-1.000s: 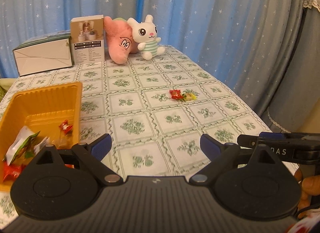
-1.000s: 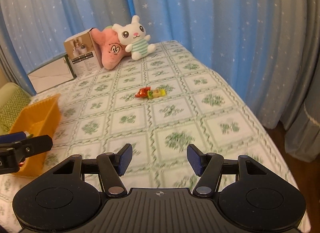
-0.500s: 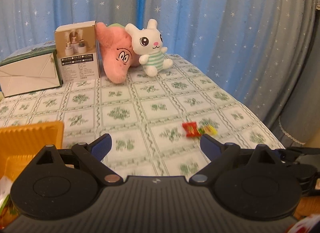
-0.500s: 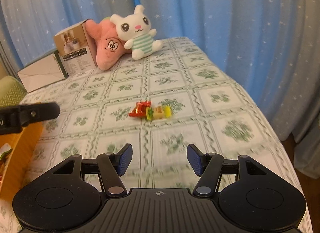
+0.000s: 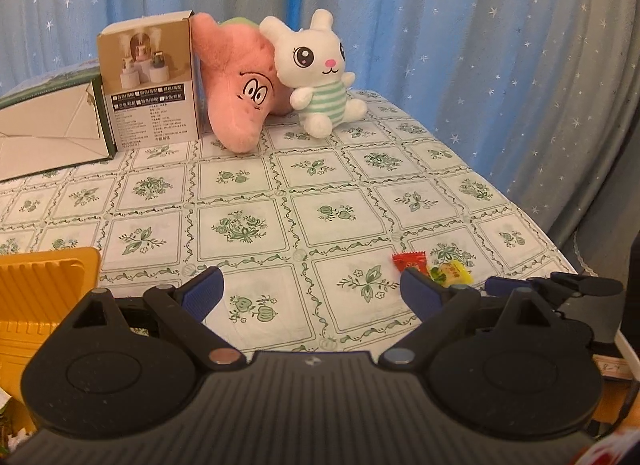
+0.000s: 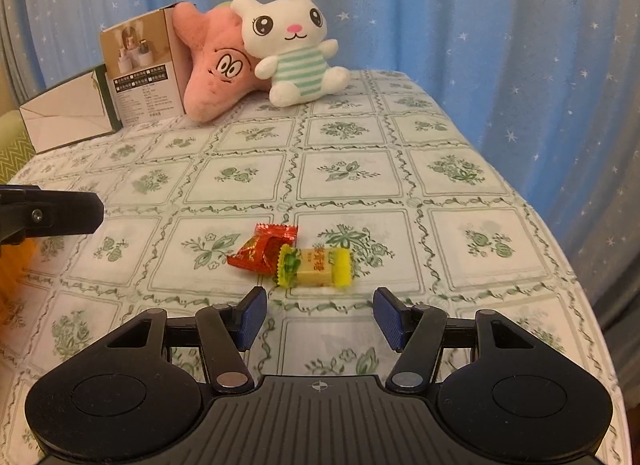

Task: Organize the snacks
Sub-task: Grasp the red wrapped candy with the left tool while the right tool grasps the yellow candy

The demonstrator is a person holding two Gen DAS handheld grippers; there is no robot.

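Right gripper [image 6: 316, 317], jaws spread wide and empty, just short of a red foil-wrapped candy [image 6: 264, 251] touching a yellow-wrapped candy [image 6: 316, 267] on the green-patterned tablecloth [image 6: 360, 169]. Left gripper [image 5: 310, 291], equally wide and empty, beside the orange plastic tray [image 5: 44, 285]. Behind: brown printed carton [image 6: 140, 69], pink star plush [image 6: 212, 69], white rabbit plush [image 6: 296, 45].

The right gripper [image 6: 318, 317] is level and low, its blue-padded fingers [image 6: 251, 317] spread wide with nothing between them. The left gripper [image 5: 310, 293] is also spread wide and empty. In the right wrist view, a dark part at nine o'clock is probably the left gripper's finger, seen side-on.
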